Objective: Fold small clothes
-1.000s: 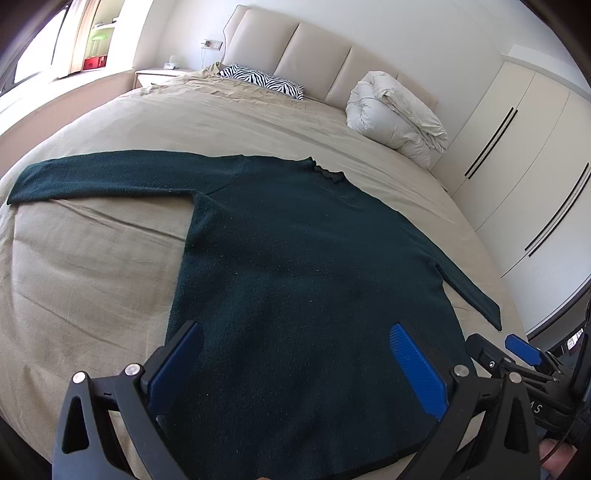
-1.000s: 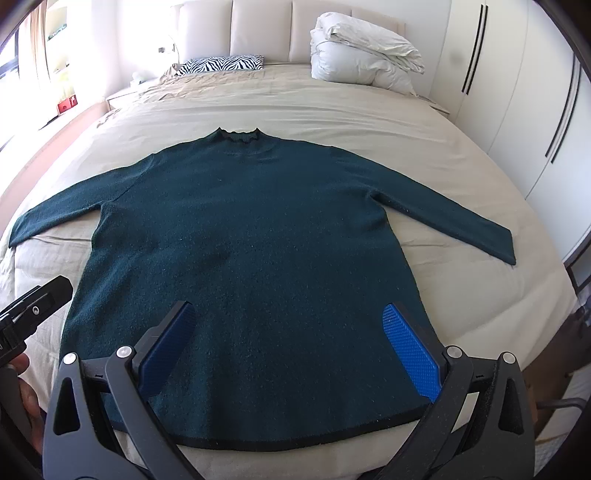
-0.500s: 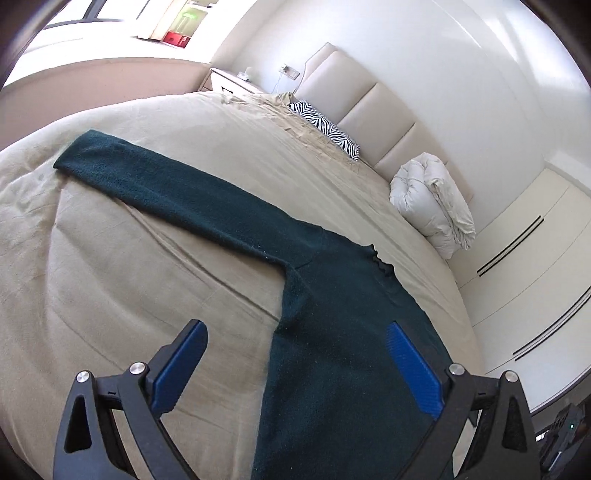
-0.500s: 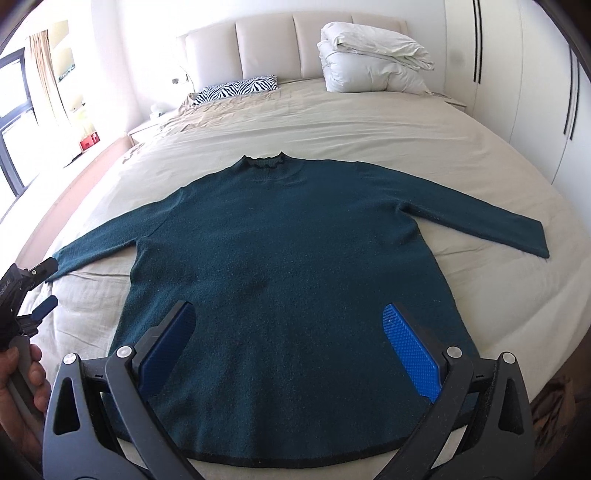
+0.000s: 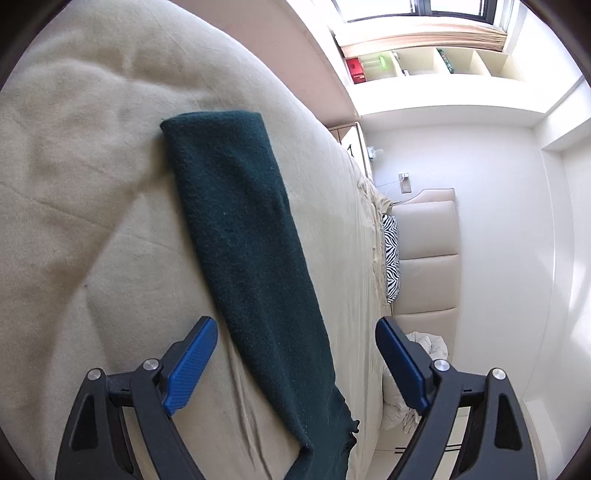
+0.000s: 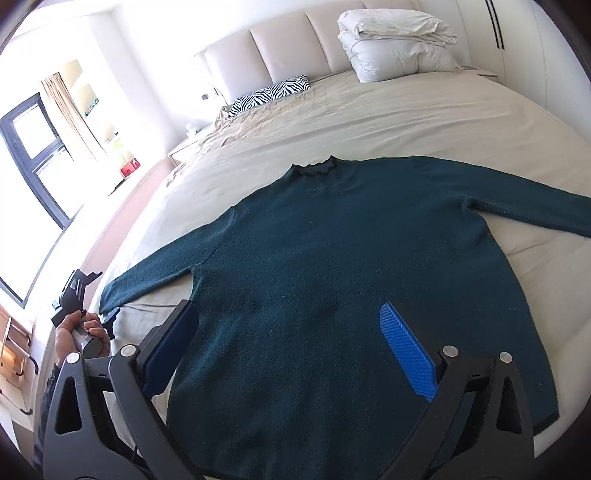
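A dark green sweater (image 6: 332, 240) lies flat on the beige bed (image 6: 406, 122), front up, both sleeves spread out. My right gripper (image 6: 288, 308) hovers over its lower body. Its jaws are closing, still wide, with nothing pinched between them. The left gripper (image 5: 295, 325) is rolled on its side over the sweater's left sleeve (image 5: 251, 258). That sleeve runs between the closing jaws without touching the pads, and its cuff (image 5: 210, 122) lies farther ahead. In the right wrist view a hand (image 6: 79, 332) holds the left gripper (image 6: 77, 284) at the left sleeve's end.
A folded white duvet (image 6: 395, 40) and a zebra-striped pillow (image 6: 273, 94) lie at the padded headboard (image 6: 295, 48). White wardrobe doors (image 6: 517, 29) stand to the right. A window (image 6: 33, 147) and a bedside table are on the left.
The left gripper swung from the sweater's body out to the left sleeve, sank and rolled sideways, its jaws narrowing a little. The right gripper shifted slightly and tilted to the left.
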### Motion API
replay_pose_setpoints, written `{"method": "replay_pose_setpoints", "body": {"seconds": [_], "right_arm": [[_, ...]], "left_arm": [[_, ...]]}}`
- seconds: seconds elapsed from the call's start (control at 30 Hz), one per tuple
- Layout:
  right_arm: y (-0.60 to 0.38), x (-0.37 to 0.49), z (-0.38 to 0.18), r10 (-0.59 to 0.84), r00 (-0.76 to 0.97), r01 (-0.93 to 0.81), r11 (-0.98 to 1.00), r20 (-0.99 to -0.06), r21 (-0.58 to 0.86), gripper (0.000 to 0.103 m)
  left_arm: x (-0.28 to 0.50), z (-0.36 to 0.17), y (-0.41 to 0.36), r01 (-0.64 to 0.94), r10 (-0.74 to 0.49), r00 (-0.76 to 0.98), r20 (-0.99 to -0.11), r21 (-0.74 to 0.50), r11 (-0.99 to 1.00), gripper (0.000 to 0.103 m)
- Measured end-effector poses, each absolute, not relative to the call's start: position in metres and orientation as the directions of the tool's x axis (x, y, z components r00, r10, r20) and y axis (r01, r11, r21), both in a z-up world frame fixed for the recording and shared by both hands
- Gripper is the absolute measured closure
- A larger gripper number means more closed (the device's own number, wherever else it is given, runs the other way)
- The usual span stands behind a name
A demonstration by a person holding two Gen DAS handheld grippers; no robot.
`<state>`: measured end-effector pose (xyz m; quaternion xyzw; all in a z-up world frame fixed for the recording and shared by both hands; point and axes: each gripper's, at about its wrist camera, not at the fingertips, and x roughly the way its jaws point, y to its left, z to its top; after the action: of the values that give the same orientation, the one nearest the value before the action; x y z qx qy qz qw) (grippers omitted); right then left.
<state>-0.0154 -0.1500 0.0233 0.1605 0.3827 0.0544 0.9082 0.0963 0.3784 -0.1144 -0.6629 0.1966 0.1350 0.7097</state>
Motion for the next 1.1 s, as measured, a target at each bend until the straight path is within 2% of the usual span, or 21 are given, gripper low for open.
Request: {"method": "replay_pose_setpoints", "body": {"seconds": [0.07,0.13,0.23,0.33,0.37,0.4,0.43,0.57,0.63,0.67,0.73,0.83,0.9,1.0,1.1], "right_arm": [[-0.149,-0.006,0.019,0.24,0.692,0.023,0.936,-0.681,0.353,0.009],[-0.146,0.003,0.013,0.258,0.683,0.02,0.929,-0.684,0.37,0.016],[-0.144,0.014,0.003,0.282,0.669,0.019,0.919,-0.688,0.394,0.018],[-0.146,0.02,-0.004,0.292,0.666,0.024,0.911,-0.687,0.411,0.024],[-0.148,0.021,-0.006,0.294,0.665,0.026,0.909,-0.686,0.415,0.024],[-0.151,0.022,-0.007,0.295,0.667,0.03,0.907,-0.684,0.421,0.025],[-0.155,0.023,-0.009,0.297,0.67,0.035,0.903,-0.68,0.428,0.025],[-0.175,0.031,-0.017,0.3,0.67,0.064,0.888,-0.679,0.456,0.034],[-0.189,0.039,-0.024,0.314,0.667,0.084,0.869,-0.675,0.488,0.044],[-0.195,0.044,-0.027,0.324,0.666,0.091,0.859,-0.672,0.504,0.045],[-0.207,0.057,-0.033,0.346,0.664,0.095,0.84,-0.663,0.534,0.047],[-0.222,0.076,-0.041,0.411,0.657,0.08,0.796,-0.632,0.601,0.047],[-0.229,0.095,-0.05,0.472,0.641,0.065,0.752,-0.605,0.655,0.047],[-0.231,0.128,-0.067,0.572,0.592,0.049,0.678,-0.567,0.734,0.047],[-0.222,0.166,-0.09,0.668,0.517,0.042,0.605,-0.535,0.795,0.047]], "left_arm": [[0.099,-0.126,0.39,-0.463,-0.053,0.884,-0.465,-0.885,0.05,0.015],[0.103,-0.133,0.398,-0.468,-0.037,0.883,-0.469,-0.883,0.029,0.018],[0.111,-0.129,0.407,-0.481,-0.002,0.877,-0.481,-0.876,0.024,0.022],[0.131,-0.126,0.41,-0.512,0.008,0.859,-0.512,-0.856,0.075,0.048],[0.138,-0.126,0.411,-0.529,0.004,0.848,-0.53,-0.844,0.09,0.062],[0.144,-0.125,0.411,-0.535,0.003,0.843,-0.538,-0.838,0.107,0.082],[0.153,-0.121,0.408,-0.53,-0.017,0.843,-0.537,-0.836,0.141,0.092],[0.196,-0.057,0.355,-0.465,-0.035,0.836,-0.548,-0.739,0.488,0.093],[0.218,-0.021,0.295,-0.367,-0.054,0.831,-0.554,-0.617,0.696,0.093],[0.227,-0.006,0.258,-0.297,-0.061,0.826,-0.56,-0.525,0.798,0.093],[0.235,0.007,0.17,-0.132,-0.054,0.809,-0.585,-0.271,0.953,0.093],[0.223,-0.01,0.054,0.083,0.005,0.813,-0.582,0.126,0.989,0.093],[0.211,-0.035,0.001,0.16,0.052,0.825,-0.563,0.321,0.934,0.093],[0.198,-0.068,-0.034,0.223,0.086,0.819,-0.567,0.454,0.863,0.093],[0.184,-0.088,-0.04,0.243,0.113,0.819,-0.562,0.519,0.819,0.093]]}}
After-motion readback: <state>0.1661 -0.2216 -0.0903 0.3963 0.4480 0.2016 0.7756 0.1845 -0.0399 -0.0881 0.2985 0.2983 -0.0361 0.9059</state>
